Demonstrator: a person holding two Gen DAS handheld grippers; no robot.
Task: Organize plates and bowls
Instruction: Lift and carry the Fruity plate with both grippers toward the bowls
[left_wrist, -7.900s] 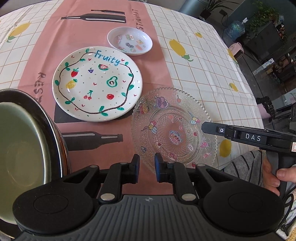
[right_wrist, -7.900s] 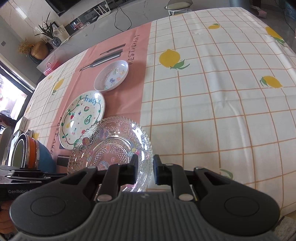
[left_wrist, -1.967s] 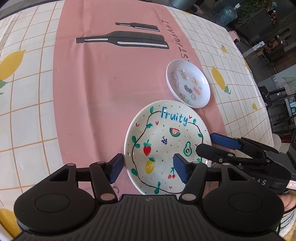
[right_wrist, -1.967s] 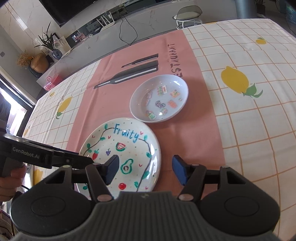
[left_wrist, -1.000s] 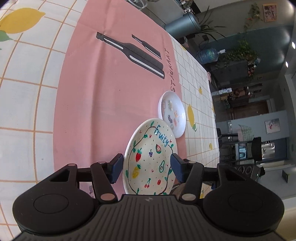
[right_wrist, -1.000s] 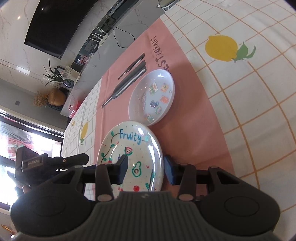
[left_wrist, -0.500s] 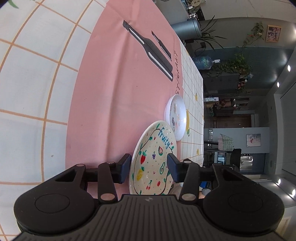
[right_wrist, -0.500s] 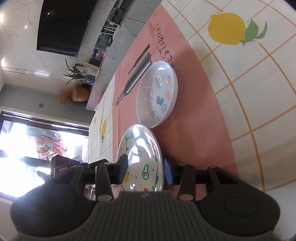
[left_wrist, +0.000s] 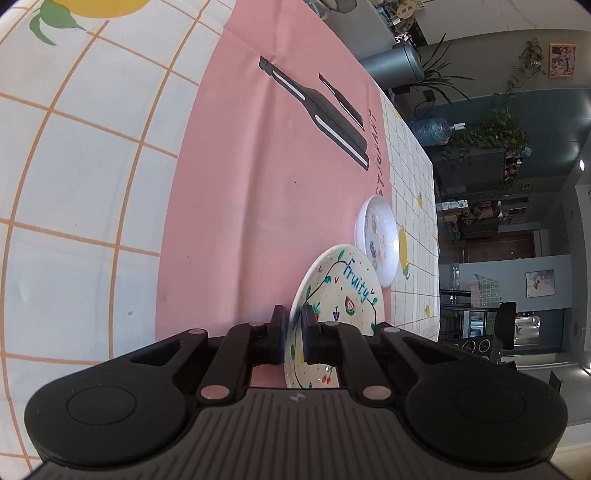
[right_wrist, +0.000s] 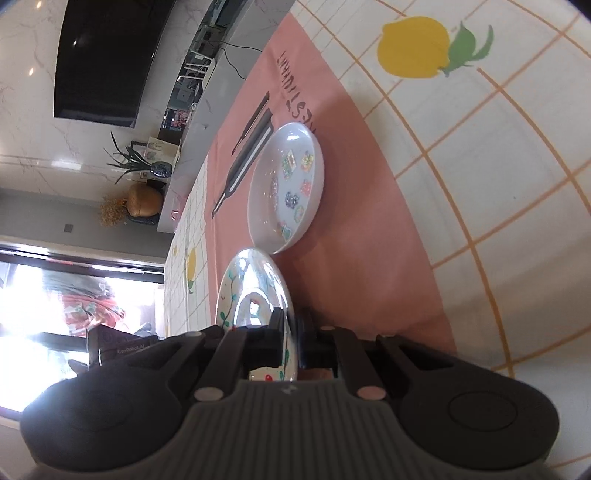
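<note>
1. Left tongs: jaws have just been closing and are now clamped on the near rim of the fruit plate; the rim sits between the two pads.
2. Right tongs: jaws likewise have just been closing, now pinched on the rim of the same fruit plate at its opposite edge. The plate is gripped from both sides.
3. Fruit plate: white, painted with "Fruity" lettering, a vine border and small fruits. It lies on the pink runner of the tabletop. Whether it is raised off the cloth cannot be told.
4. Small white dish with coloured stickers inside: sits just beyond the fruit plate on the pink runner, rims very close; contact cannot be told.
5. Checked lemon-print tablecloth covers the tabletop on both sides of the runner.
6. In the right wrist view, the body of the left tool shows dark at lower left, against bright window glare.
</note>
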